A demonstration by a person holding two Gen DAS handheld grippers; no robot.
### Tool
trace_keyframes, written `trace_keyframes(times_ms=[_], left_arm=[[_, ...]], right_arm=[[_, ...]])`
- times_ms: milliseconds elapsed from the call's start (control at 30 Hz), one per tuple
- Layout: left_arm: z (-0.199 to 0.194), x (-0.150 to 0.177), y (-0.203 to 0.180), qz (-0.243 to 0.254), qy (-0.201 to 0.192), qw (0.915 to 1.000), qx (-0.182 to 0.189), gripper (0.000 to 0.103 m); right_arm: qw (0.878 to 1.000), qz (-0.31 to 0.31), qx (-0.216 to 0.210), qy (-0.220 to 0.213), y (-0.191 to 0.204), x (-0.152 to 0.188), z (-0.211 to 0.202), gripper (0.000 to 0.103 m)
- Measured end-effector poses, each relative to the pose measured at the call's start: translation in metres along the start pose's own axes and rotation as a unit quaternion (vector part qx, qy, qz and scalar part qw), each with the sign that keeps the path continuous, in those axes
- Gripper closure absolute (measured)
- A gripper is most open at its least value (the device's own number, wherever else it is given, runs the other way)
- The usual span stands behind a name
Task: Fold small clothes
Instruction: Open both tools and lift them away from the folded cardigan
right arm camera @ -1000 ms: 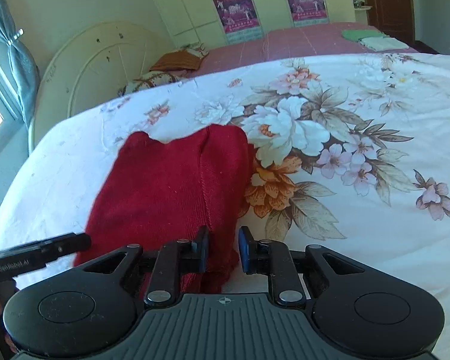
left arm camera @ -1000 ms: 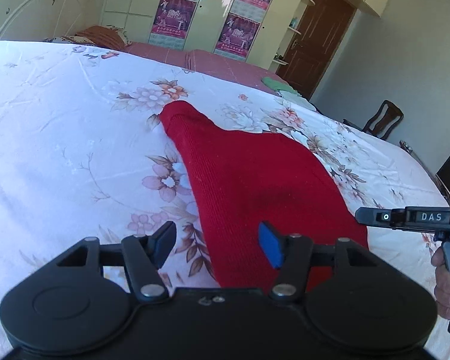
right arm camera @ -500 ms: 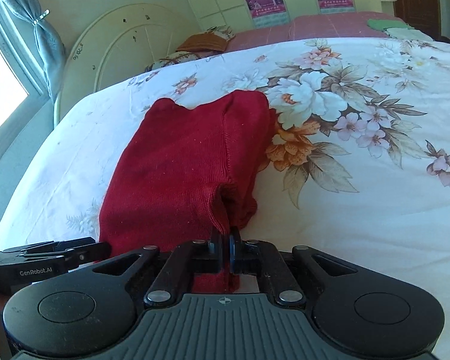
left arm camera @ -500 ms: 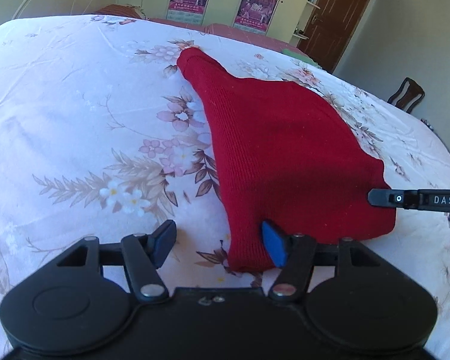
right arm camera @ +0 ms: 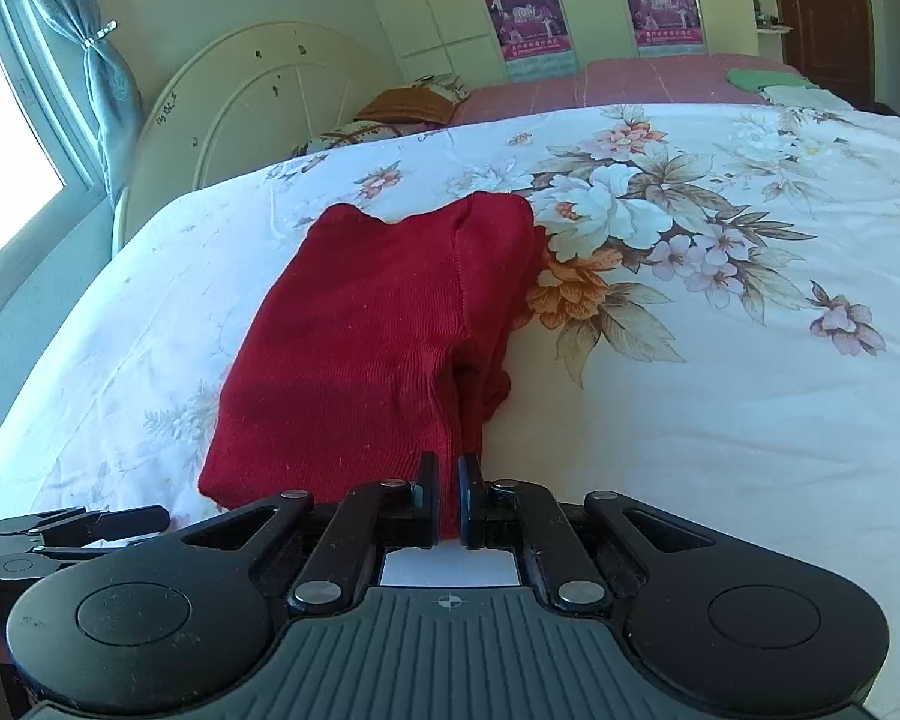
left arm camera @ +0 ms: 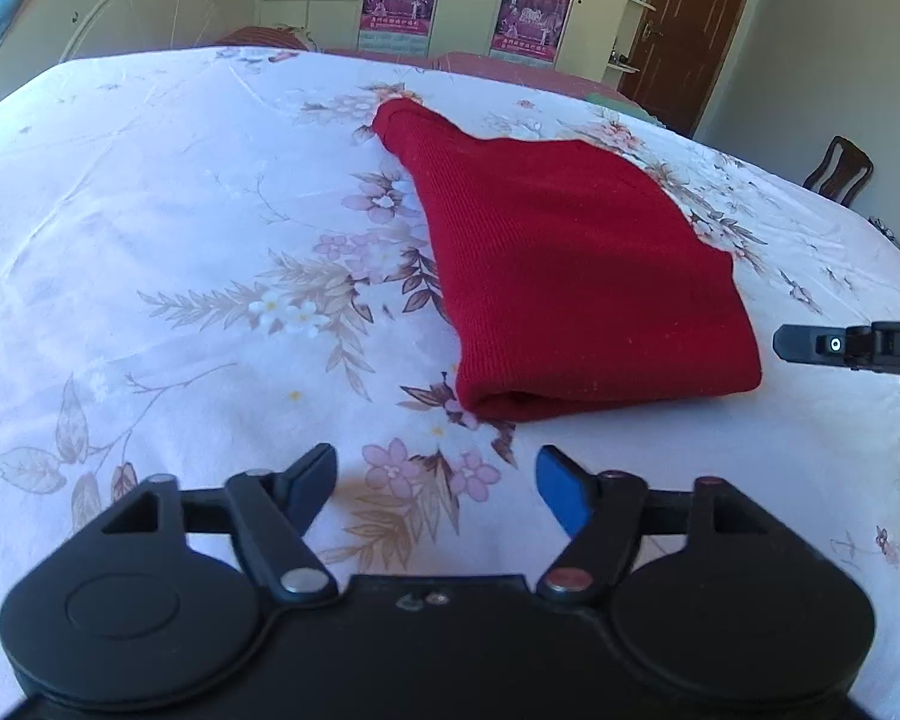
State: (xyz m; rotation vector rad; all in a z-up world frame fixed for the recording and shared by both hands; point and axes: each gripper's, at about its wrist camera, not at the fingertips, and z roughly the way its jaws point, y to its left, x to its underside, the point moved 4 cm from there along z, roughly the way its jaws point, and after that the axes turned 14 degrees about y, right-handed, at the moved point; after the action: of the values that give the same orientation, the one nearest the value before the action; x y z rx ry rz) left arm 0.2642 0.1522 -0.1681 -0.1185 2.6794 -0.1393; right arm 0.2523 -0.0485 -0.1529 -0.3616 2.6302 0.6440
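Left wrist view shows us the bed, spread with a white floral sheet, as the largest surface, and the red knit garment lies on it already doubled over, with a rounded fold edge nearest the camera and a narrow end pointing toward the far side. We judge the knit to be light, soft and limp: it will sag and stretch wherever it is lifted, and its ribbed surface should grip the pads rather than slip. Layers may slide over one another, so we advise taking both layers together at a corner or along the near edge, never at a single ply. In the right wrist view the same garment reaches down to the right tool, whose jaws are nearly together and pinch a gathered strip of the fabric at the near right corner; the cloth puckers toward that pinch. The left tool stands just short of the near fold edge, apart from it; its jaws are opening wide and nothing lies between them, only bare sheet. We would next take the free near left corner, level with the held one.
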Motion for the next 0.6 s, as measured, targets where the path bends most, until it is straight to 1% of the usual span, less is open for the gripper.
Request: trace_keyframes(times_ms=[33,67,100,133,167,233,333,400,533,600], left_arm=[[-0.009,0.002,-0.004,0.002,-0.016,0.9997,-0.019,0.006],[-0.019,0.004,-0.008,0.003,-0.034,0.9986,-0.040,0.001],[-0.028,0.006,-0.013,0.005,-0.047,0.9974,-0.054,0.000],[-0.034,0.007,-0.017,0.010,-0.051,0.9970,-0.058,0.000],[-0.041,0.009,-0.021,0.013,-0.051,0.9970,-0.056,0.000],[-0.055,0.014,-0.029,0.014,-0.052,0.9973,-0.049,0.000],[-0.074,0.024,-0.041,0.015,-0.063,0.9964,-0.055,0.000],[-0.086,0.032,-0.048,0.019,-0.072,0.9958,-0.052,0.000],[-0.110,0.047,-0.063,0.035,-0.092,0.9943,-0.040,0.000],[-0.124,0.055,-0.068,0.035,-0.103,0.9935,-0.031,0.000]], right_arm=[[1.000,-0.001,0.002,-0.006,0.003,0.006,-0.006,0.095],[1.000,-0.001,0.008,-0.012,0.005,0.011,-0.013,0.074],[0.999,-0.004,0.026,-0.024,0.008,0.016,-0.020,0.029],[0.998,-0.009,0.053,-0.044,0.011,0.020,-0.029,0.006],[0.994,-0.022,0.079,-0.074,0.016,0.026,-0.041,0.000],[0.991,-0.045,0.091,-0.082,0.024,0.033,-0.054,0.000],[0.989,-0.055,0.098,-0.093,0.032,0.045,-0.074,0.000],[0.988,-0.059,0.103,-0.095,0.038,0.054,-0.085,0.000],[0.990,-0.060,0.097,-0.083,0.045,0.074,-0.105,0.000],[0.990,-0.056,0.096,-0.087,0.048,0.085,-0.116,0.000]])
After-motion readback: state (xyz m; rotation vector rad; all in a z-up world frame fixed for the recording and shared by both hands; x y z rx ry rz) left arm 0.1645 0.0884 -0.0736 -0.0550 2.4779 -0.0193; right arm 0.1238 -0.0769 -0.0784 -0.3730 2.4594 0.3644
